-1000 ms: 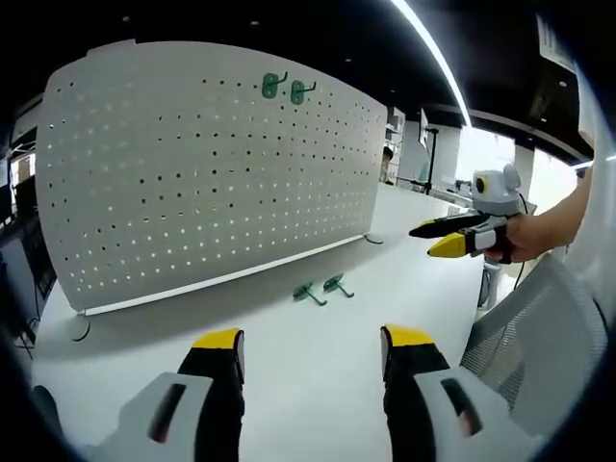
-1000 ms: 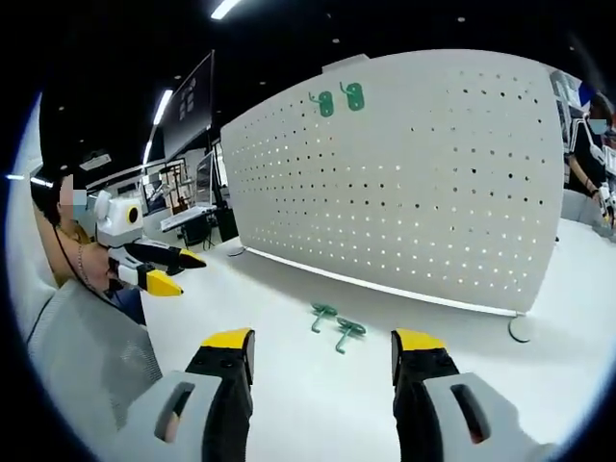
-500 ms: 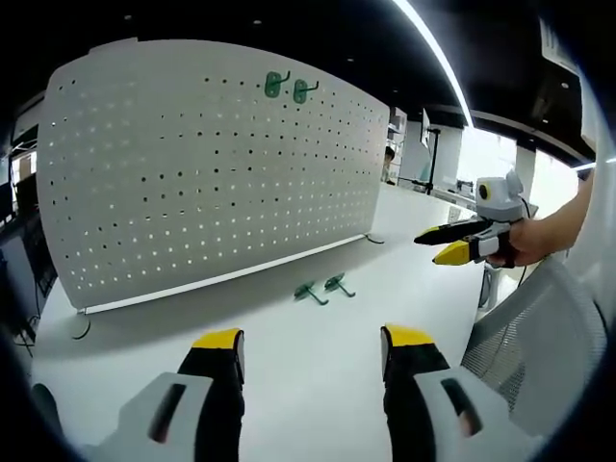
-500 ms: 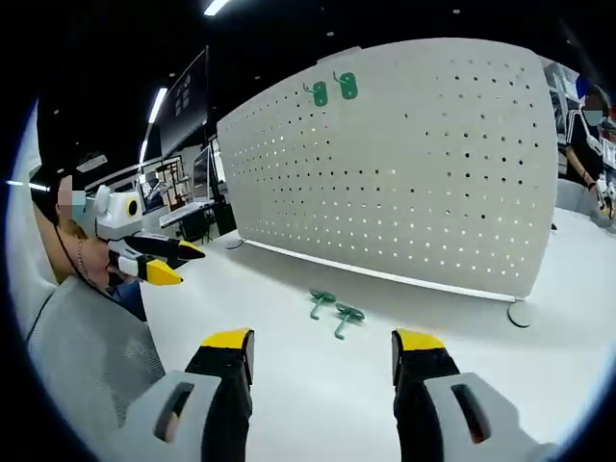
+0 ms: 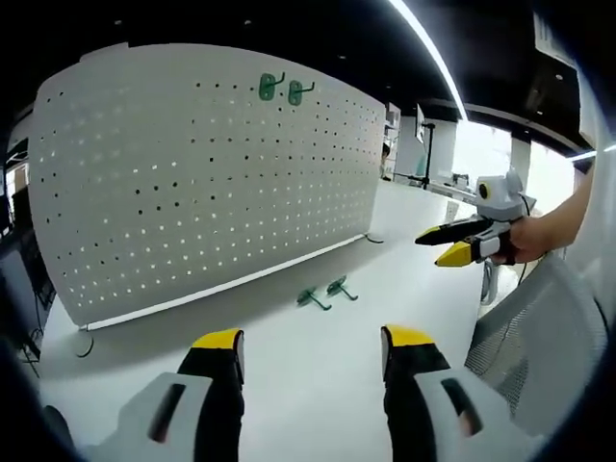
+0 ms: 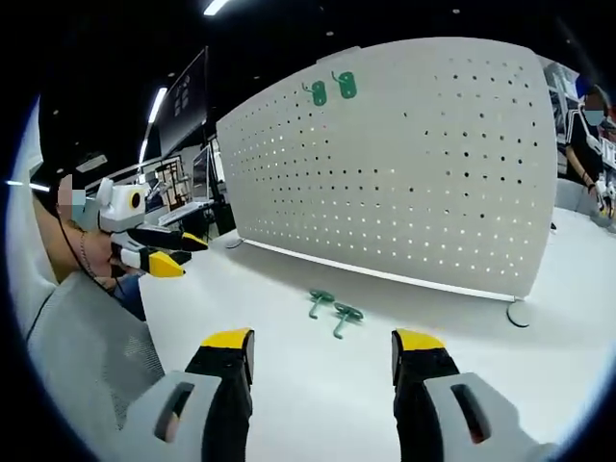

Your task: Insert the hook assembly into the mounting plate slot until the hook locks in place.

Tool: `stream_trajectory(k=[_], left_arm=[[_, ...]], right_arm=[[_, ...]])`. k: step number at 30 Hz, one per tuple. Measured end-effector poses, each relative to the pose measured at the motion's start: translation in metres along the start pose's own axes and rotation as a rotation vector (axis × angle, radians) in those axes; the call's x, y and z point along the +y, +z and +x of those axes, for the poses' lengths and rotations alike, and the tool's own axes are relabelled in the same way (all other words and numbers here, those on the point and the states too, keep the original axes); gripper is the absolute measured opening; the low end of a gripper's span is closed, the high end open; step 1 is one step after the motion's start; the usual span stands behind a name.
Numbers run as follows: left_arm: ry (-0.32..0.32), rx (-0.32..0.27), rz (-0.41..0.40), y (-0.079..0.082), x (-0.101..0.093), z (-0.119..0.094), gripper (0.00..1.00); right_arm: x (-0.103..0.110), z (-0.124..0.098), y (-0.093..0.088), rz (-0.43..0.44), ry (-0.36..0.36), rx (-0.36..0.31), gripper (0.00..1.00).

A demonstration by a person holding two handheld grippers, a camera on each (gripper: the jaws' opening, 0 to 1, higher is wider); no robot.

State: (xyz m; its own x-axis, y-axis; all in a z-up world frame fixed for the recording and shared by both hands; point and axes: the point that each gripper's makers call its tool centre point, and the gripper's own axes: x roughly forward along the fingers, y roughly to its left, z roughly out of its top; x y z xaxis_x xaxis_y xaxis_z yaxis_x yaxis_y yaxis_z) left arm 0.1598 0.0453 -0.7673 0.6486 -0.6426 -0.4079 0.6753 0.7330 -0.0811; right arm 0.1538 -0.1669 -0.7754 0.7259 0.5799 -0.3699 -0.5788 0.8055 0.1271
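1. Biggest thing in both views is the white pegboard [image 5: 207, 173], standing upright on the white table [image 5: 308, 366]. Compared with a second ago it sits slightly differently in the left gripper view, but the whole picture has shifted, so that's just the camera moving, not the board. In the right gripper view it takes up the upper right [image 6: 404, 164], and that view looks the same as half a second ago.

2. The left gripper [image 5: 313, 361] rises from the bottom centre of its own view, yellow-tipped jaws spread wide with nothing between them. It also pokes into the left side of the right gripper view [image 6: 173, 255], held roughly level, jaws parted a little there.

3. The right gripper [image 6: 322, 361] is likewise at the bottom centre of its view, jaws apart and empty. In the left gripper view it's at the right edge [image 5: 450, 245], held by a hand [image 5: 534, 236], tips pointing toward the board, about where it was half a second ago.

4. Two green hooks [image 5: 325, 292] lie side by side on the table, centre of frame, in front of the board's lower edge. Neither gripper is near them.

5. Two more green hooks [image 5: 281, 89] hang near the board's top edge, close together.
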Motion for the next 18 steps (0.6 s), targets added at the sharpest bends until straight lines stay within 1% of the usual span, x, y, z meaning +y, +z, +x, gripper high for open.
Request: stream_trajectory(k=[2, 4, 9, 14, 18], left_arm=[[-0.011, 0.009, 0.017, 0.001, 0.001, 0.003, 0.60], [-0.022, 0.024, 0.017, 0.002, 0.001, 0.007, 0.60], [-0.044, 0.039, 0.041, 0.007, 0.002, 0.013, 0.60], [-0.075, 0.072, 0.073, 0.008, 0.001, 0.021, 0.61], [-0.096, 0.090, 0.082, 0.012, 0.000, 0.028, 0.62]], right_arm=[[0.000, 0.000, 0.000, 0.000, 0.002, 0.000, 0.55], [0.000, -0.001, -0.001, -0.001, -0.001, 0.002, 0.55], [-0.002, -0.003, 0.000, 0.000, -0.006, 0.000, 0.55], [-0.004, -0.005, -0.001, 0.004, -0.016, -0.002, 0.55], [-0.003, -0.006, -0.001, 0.000, -0.018, 0.003, 0.55]])
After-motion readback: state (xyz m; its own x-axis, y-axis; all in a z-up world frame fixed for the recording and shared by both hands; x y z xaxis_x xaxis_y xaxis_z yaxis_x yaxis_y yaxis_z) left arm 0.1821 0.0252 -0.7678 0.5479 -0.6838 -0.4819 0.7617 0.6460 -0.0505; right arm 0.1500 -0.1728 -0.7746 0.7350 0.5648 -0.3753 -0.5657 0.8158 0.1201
